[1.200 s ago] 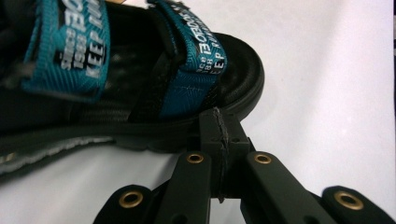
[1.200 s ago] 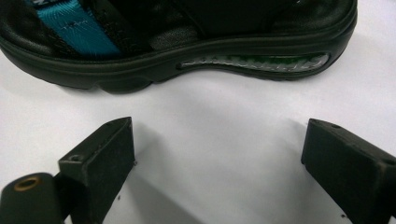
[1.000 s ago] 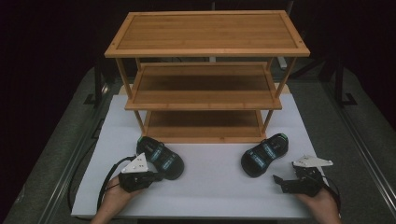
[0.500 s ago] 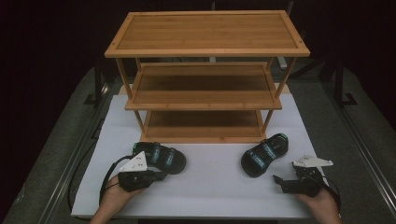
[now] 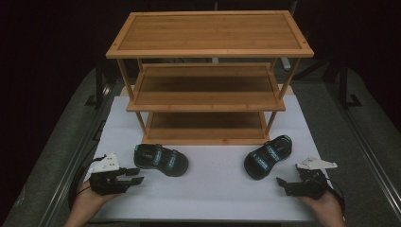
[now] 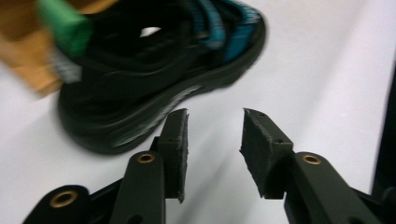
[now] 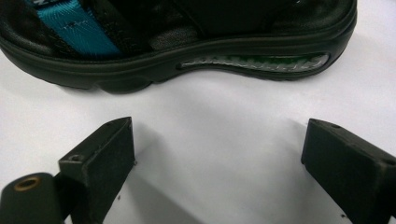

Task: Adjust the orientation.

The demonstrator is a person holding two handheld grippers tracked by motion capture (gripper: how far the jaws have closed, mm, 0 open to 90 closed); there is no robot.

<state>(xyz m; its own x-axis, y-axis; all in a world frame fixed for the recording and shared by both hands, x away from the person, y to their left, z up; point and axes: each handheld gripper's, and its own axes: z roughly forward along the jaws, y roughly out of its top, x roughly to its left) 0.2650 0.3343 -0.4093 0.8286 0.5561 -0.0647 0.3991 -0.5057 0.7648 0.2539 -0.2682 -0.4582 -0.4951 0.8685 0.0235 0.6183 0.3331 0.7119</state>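
Two black sandals with blue straps lie on the white mat in front of the wooden shelf. The left sandal [image 5: 161, 159] lies nearly crosswise; my left gripper [image 5: 135, 176] hovers just left of its heel, apart from it. Its jaws have just been opening and hold nothing. In the left gripper view the sandal [image 6: 154, 79] lies beyond the left gripper's [image 6: 215, 135] parted pads. The right sandal [image 5: 267, 157] lies at an angle, toe toward the shelf. My right gripper [image 5: 282, 185] rests open below and right of it. The right gripper view shows that sandal's [image 7: 187, 42] sole ahead of the right gripper's [image 7: 219, 128] wide jaws.
A three-tier bamboo shelf [image 5: 208, 52] stands at the back of the white mat [image 5: 213, 189], all tiers bare. Dark metal rails run along both sides of the table. Bare mat lies between the two sandals.
My left gripper has drawn back to the left, off the left sandal, and its jaws have parted. The left sandal has turned to lie more crosswise. The right gripper has stayed put.
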